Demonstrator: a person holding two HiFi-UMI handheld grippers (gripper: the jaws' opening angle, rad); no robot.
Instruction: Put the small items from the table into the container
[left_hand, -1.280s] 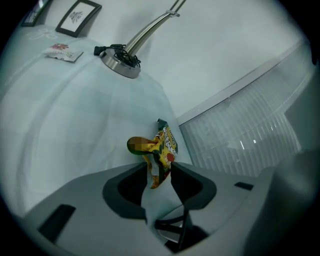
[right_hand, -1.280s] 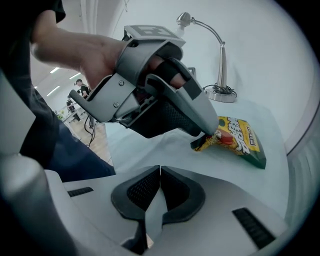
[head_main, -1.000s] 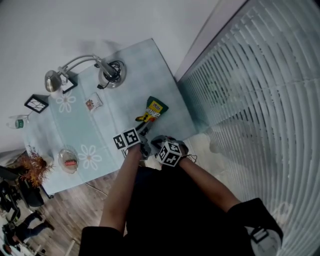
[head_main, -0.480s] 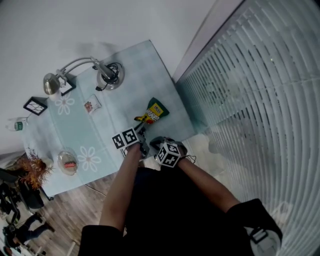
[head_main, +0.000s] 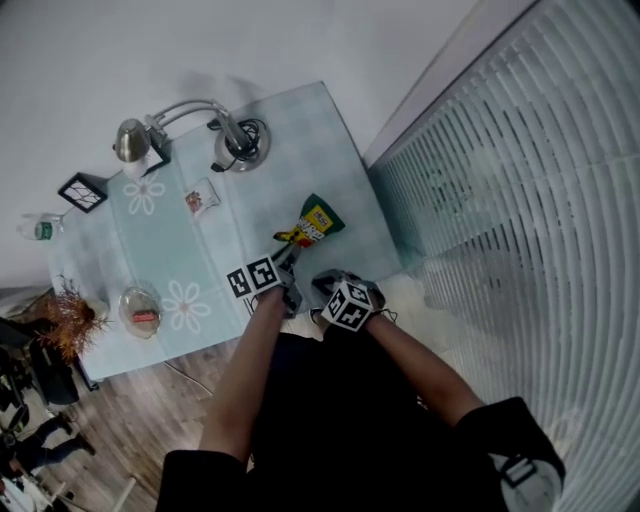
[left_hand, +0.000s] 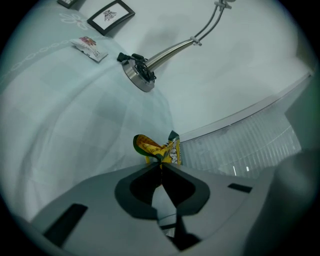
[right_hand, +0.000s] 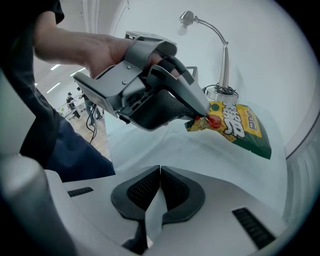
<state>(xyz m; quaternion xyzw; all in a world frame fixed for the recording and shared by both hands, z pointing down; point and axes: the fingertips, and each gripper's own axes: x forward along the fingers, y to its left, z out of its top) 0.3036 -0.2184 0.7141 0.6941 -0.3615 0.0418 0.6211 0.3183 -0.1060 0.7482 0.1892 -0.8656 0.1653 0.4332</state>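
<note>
While the left tool (left_hand: 161, 169) closes its jaws on the near corner of the yellow-and-green snack packet (left_hand: 161, 149), that corner is pinched right at the tips and the rest of the packet juts out beyond them. It is over the pale checked surface (head_main: 250, 200), near the edge beside the window blinds (head_main: 520, 200). The right tool (right_hand: 159, 171) is just beside the left, its jaws pressed together with nothing between them. A glass bowl (head_main: 140, 308) holding something red sits well apart, toward the surface's opposite end. A small sachet (head_main: 202, 198) lies between the bowl and the base of a desk lamp (head_main: 238, 150).
</note>
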